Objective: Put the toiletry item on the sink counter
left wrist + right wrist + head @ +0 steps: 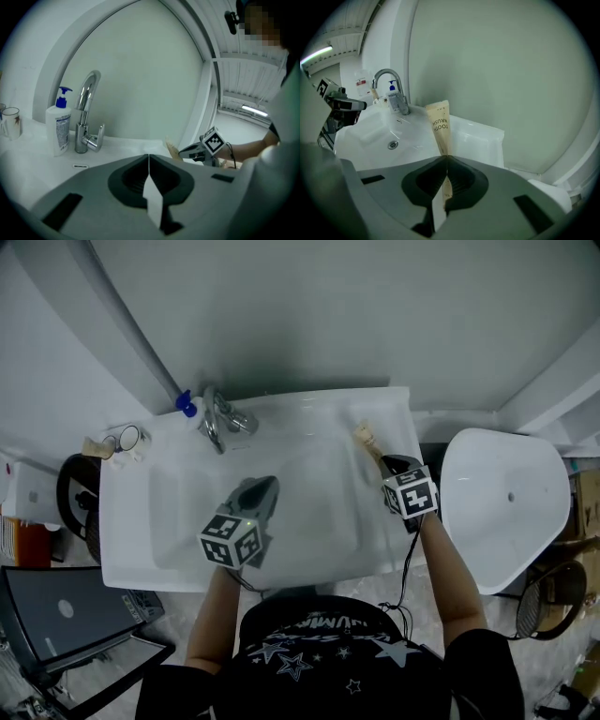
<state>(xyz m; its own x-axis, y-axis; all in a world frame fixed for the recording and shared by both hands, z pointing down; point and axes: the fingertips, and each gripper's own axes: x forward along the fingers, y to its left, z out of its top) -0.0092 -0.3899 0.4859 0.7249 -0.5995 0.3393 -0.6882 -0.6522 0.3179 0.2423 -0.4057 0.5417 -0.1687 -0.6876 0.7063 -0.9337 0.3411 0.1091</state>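
A beige toothbrush packet point(440, 125) stands up out of my right gripper point(446, 157), whose jaws are shut on its lower end. In the head view the packet point(365, 438) hangs over the right rim of the white sink point(398, 404), with the right gripper point(384, 463) just behind it. My left gripper point(266, 487) hovers over the basin, shut and with nothing in it; its jaws point(149, 158) meet in a thin seam. From the left gripper view the right gripper point(187, 151) and the packet point(172, 149) show across the basin.
A chrome faucet point(221, 418) and a blue-pump soap bottle point(58, 124) stand at the back of the sink. Cups point(127, 439) sit on the left ledge. The drain point(393, 145) lies in the bowl. A white toilet point(506, 507) is at the right, a dark bin point(75, 498) at the left.
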